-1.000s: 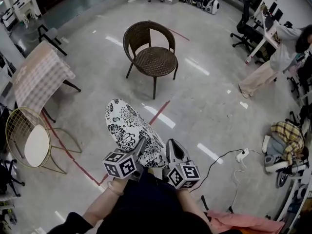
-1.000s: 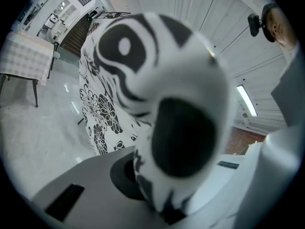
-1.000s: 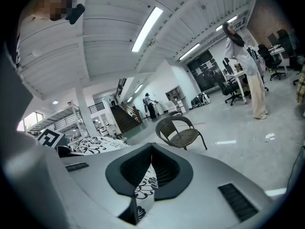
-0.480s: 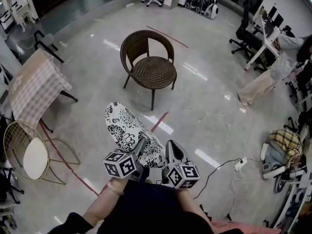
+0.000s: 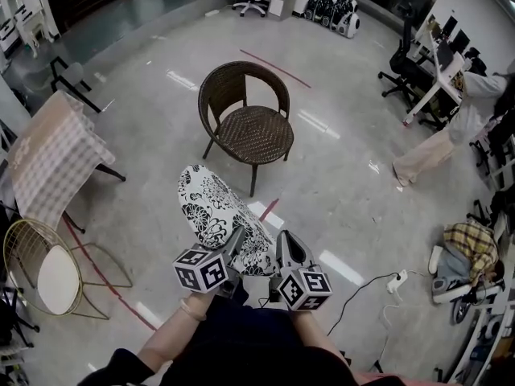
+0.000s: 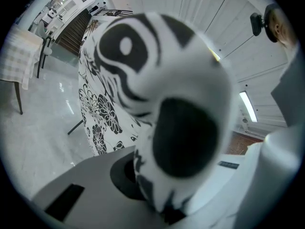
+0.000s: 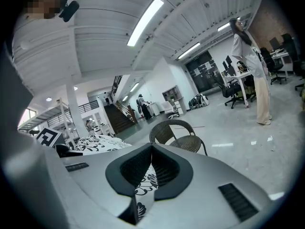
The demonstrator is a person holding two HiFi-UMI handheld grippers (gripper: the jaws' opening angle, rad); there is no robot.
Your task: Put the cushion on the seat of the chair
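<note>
The black-and-white flowered cushion hangs in the air in front of the person, held by its near edge. My left gripper is shut on that edge, and the cushion fills most of the left gripper view above its jaws. My right gripper is shut on the same edge beside it; a strip of the patterned fabric is pinched between its pads. The brown wicker chair stands on the floor ahead, its seat bare. It also appears in the right gripper view as the chair beyond the jaws.
A table with a checked cloth and a gold wire chair with a white seat stand at the left. A person is by desks and office chairs at the right. A cable with a power strip lies on the floor at right.
Both grippers have carried the cushion forward across the floor; the wicker chair now lies closer and lower in the head view. The grip on the cushion has not changed.
</note>
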